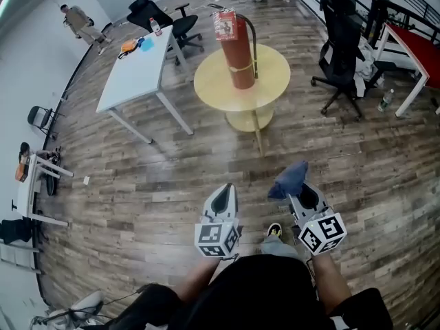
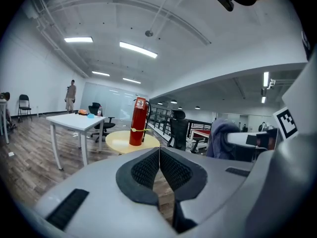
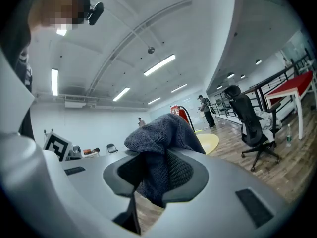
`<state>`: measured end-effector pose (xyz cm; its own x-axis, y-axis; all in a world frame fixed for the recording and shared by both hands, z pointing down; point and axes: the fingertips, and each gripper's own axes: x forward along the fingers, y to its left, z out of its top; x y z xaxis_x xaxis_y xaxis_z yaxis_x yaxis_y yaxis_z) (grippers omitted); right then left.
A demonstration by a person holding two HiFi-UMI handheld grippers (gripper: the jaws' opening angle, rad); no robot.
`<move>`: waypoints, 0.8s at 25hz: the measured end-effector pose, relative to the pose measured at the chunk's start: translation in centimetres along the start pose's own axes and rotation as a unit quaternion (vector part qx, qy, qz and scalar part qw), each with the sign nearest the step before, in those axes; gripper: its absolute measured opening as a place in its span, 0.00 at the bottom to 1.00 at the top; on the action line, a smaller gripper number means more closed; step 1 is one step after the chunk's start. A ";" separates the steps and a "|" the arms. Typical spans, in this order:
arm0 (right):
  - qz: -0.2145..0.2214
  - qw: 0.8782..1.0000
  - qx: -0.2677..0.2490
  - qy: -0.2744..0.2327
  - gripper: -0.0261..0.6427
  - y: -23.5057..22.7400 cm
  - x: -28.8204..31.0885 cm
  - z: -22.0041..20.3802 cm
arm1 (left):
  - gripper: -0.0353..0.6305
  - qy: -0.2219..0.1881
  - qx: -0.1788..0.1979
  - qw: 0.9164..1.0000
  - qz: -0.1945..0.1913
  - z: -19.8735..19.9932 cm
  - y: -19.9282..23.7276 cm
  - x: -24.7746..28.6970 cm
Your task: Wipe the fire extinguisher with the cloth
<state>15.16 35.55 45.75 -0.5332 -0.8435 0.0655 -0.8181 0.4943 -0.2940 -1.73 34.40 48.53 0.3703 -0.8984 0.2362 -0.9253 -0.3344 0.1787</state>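
Note:
A red fire extinguisher [image 1: 236, 52] with a black hose stands upright on a round yellow table [image 1: 213, 84], well ahead of both grippers. It also shows in the left gripper view as a red fire extinguisher [image 2: 138, 121] on the yellow table [image 2: 119, 141]. My right gripper [image 1: 297, 188] is shut on a dark blue cloth [image 1: 289, 178]; in the right gripper view the cloth [image 3: 161, 142] bulges up between the jaws and hides most of the extinguisher [image 3: 180, 112]. My left gripper [image 1: 223, 196] is shut with nothing in it, its jaws pressed together [image 2: 159, 165].
A white table [image 1: 138, 69] stands left of the yellow one, with black office chairs [image 1: 180, 23] behind it. Another black chair [image 1: 344, 53] and a red-topped table [image 1: 416, 46] are at the right. Two people stand far off at the back. The floor is wooden planks.

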 end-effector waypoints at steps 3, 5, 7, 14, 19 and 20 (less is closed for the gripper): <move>0.006 1.000 0.013 0.000 0.20 -3.8 2.6 1.1 | 0.09 0.003 0.000 1.000 0.002 1.1 -0.9 4.5; 0.012 1.000 0.010 0.002 0.20 -5.4 4.7 1.9 | 0.09 0.004 0.005 1.000 0.003 1.8 -0.9 6.9; 0.020 1.000 0.010 0.004 0.20 -6.5 7.0 2.6 | 0.09 0.007 0.009 1.000 0.006 2.4 -0.1 9.1; 0.035 0.999 -0.003 0.023 0.20 -9.6 17.0 3.0 | 0.09 0.005 0.010 1.000 0.015 4.3 5.1 17.9; 0.012 0.999 -0.009 0.041 0.20 -12.1 26.5 3.6 | 0.09 -0.011 0.017 1.000 0.000 7.6 10.4 25.7; 0.008 0.999 -0.010 0.043 0.20 -12.5 28.5 4.0 | 0.09 -0.016 0.022 1.000 -0.004 8.8 11.3 27.1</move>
<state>11.01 4.48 47.44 -0.5616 -0.8148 0.1435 -0.8134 0.5121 -0.2759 -2.91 3.76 48.59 0.3763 -0.9039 0.2033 -0.9250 -0.3541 0.1375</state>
